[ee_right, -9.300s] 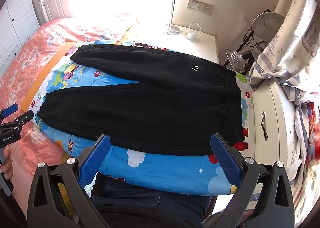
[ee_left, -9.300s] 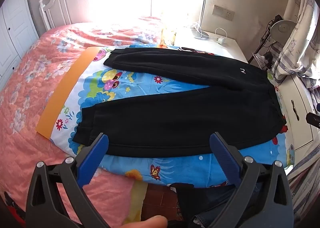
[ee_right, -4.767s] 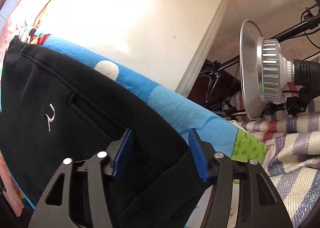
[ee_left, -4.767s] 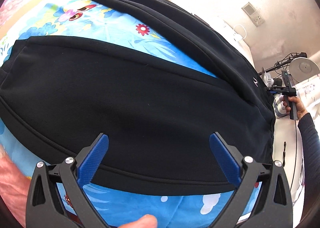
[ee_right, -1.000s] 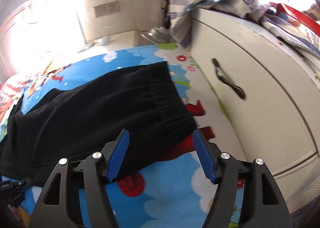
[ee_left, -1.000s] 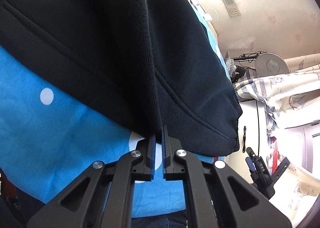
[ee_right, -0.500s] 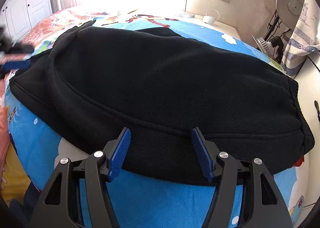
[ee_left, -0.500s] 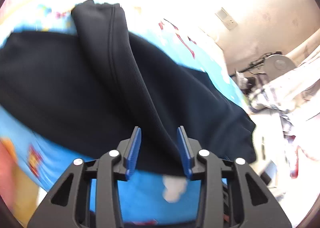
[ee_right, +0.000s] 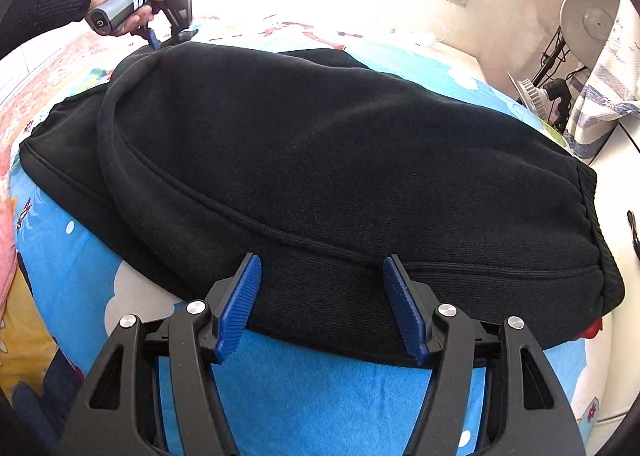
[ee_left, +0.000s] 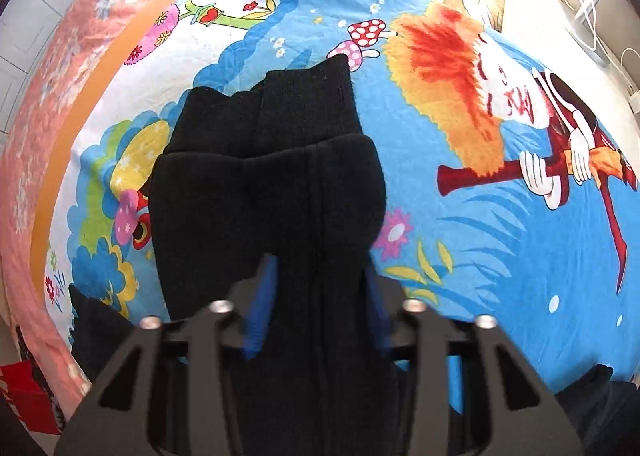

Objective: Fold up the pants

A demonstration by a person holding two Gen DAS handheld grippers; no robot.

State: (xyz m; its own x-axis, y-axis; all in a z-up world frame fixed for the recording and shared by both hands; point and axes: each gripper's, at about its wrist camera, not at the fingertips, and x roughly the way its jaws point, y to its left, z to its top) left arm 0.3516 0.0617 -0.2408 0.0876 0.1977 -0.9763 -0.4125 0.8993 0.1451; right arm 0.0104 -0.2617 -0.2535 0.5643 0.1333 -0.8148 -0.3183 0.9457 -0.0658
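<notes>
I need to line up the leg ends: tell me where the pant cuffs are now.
In the left wrist view, the pant cuffs lie upper centre on the cartoon sheet, just ahead of the left tool, beside the printed red-spotted mushroom.
</notes>
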